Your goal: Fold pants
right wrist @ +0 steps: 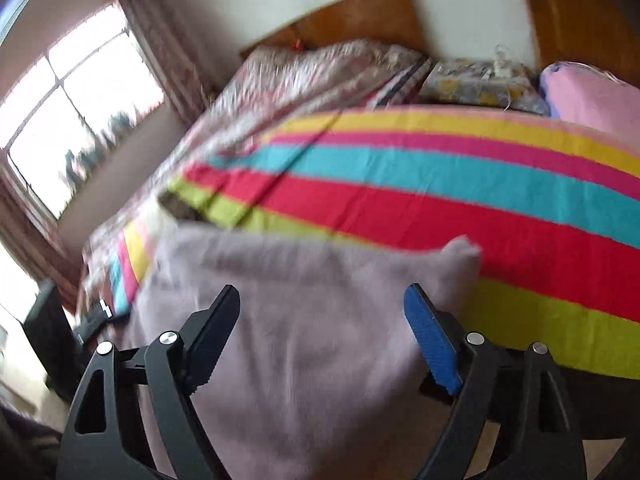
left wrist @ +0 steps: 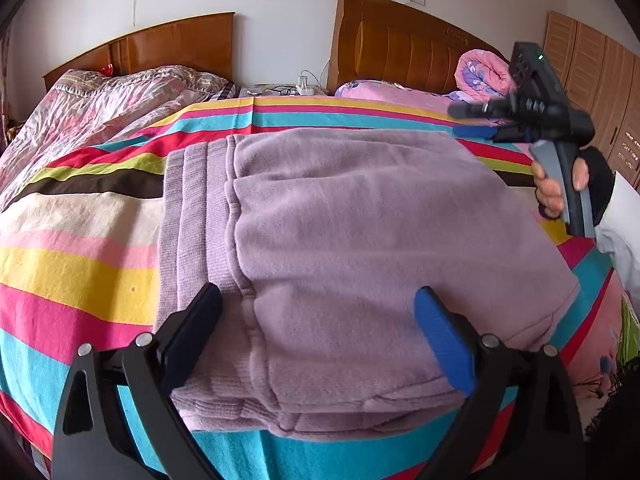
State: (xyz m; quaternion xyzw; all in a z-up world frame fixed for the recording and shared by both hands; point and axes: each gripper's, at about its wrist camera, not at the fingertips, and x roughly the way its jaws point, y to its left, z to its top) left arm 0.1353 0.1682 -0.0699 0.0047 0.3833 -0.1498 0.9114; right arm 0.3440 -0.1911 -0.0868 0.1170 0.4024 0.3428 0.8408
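Left wrist view: pants (left wrist: 340, 248) folded into a thick pad mid-bed (left wrist: 80, 272), near edge of the pad right between the left gripper (left wrist: 320, 336) jaws. Jaws spread wide, pressing nothing. Long axis runs toward the headboard end, waistband bands along the left side. Right gripper (left wrist: 476, 110) out past the pad's far right corner, so left looks nearer.

Right wrist view: blurry. Right gripper (right wrist: 320, 332) jaws wide too, gripping nothing, over pants (right wrist: 312, 320). Loose corner poking up on the right, invisible from the other side.
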